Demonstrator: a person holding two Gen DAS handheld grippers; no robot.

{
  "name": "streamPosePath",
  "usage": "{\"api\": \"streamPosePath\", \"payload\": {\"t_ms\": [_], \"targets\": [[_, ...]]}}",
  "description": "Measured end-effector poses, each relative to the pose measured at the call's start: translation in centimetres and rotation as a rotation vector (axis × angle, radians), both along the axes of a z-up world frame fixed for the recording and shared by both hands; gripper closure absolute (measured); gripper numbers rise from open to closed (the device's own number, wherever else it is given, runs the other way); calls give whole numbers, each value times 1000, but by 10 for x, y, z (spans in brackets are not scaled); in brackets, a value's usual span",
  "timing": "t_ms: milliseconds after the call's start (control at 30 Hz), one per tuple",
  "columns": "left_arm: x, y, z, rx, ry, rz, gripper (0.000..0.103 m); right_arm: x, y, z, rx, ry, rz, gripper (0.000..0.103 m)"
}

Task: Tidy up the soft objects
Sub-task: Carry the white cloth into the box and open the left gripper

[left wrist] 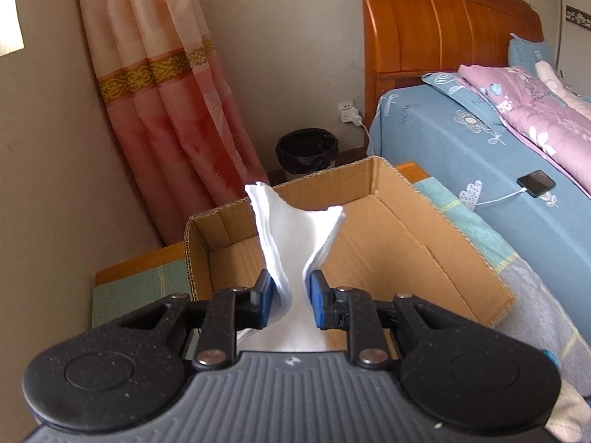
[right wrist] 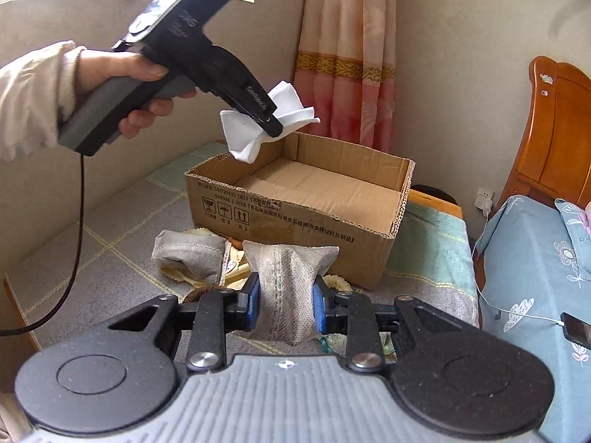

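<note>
Above the open cardboard box (right wrist: pixel 314 199), the left tool (left wrist: pixel 288 295) pinches a folded white cloth (left wrist: pixel 295 232), likely poised for dropping it inside; its layered edges flare upward, thin and limp. Just in front of the box, the right tool (right wrist: pixel 286 302) is clamped on a grey woven pouch (right wrist: pixel 286 280), coarse-textured and pillow-shaped, above the bench (right wrist: pixel 110 229). Beside it lie a second grey pouch (right wrist: pixel 188 258) and scalloped pale pieces, unsorted.
</note>
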State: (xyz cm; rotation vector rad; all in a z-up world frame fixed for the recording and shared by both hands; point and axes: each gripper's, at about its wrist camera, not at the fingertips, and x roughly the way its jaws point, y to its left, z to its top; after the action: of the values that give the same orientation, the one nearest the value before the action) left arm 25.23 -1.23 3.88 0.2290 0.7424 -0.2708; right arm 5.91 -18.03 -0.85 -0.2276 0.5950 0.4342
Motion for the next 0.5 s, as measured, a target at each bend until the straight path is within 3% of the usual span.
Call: {"api": "streamPosePath", "payload": {"t_ms": [67,133,167,433,500], "targets": [[19,-1,-8,-6,9,22,66,3,-1,1,-2,-2,-9,71],[31,-2,-14,-11,16,50,17,7,-1,1,-3,-2,-18,71],[31,-1,-17,-14,-1,64,13,8,-2,1,-4,1,-21,71],[-8,8,-12,-23,-12,26,11,14,-4,1,-19,0,-39,71],[-25,12,-7,-33,-28,13,7,15,-4,2,-20,-3,-41,71]]}}
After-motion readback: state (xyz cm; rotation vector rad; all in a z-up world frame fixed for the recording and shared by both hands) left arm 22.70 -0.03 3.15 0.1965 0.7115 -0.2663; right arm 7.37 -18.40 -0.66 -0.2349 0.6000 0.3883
